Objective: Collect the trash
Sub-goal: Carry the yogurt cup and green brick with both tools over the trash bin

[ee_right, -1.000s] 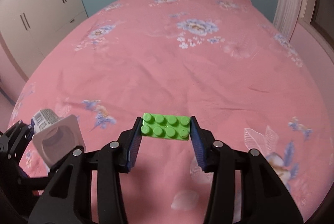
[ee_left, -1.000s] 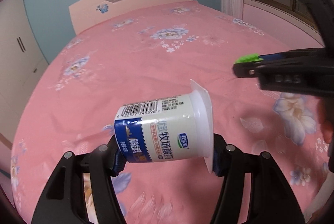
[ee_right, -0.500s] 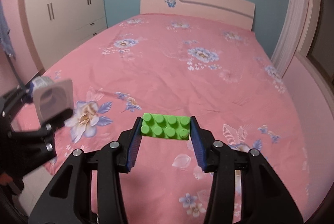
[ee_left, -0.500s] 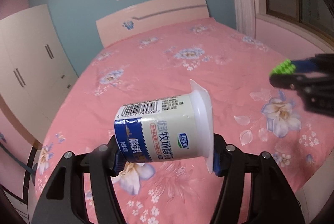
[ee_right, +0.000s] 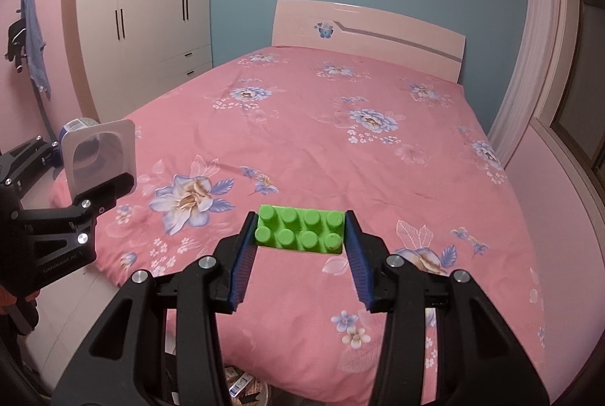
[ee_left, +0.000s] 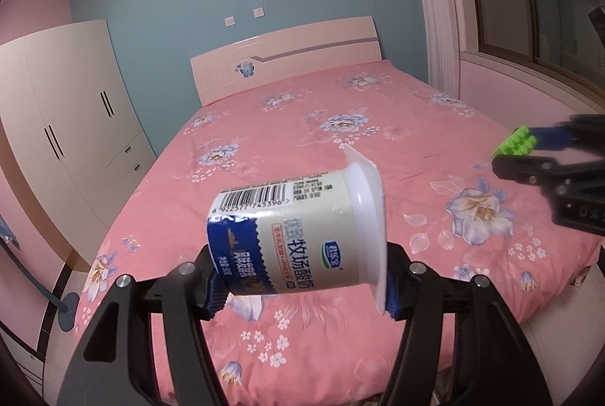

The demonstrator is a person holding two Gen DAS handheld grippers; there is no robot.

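Yogurt cup (ee_left: 298,235) is lying sideways, pinched end to end between the left gripper (ee_left: 300,288) pads, hanging in the air over the foot of the pink bed (ee_left: 340,126). Green toy brick (ee_right: 300,230) is sitting clamped by its short ends in the right gripper (ee_right: 300,256), also above the bed's near edge. Step in hand, as judged: carrying both pickups to disposal. A bin with wrappers (ee_right: 245,387) is showing below the right gripper (contents blurred); next move is likely calling for lowering over it and releasing.
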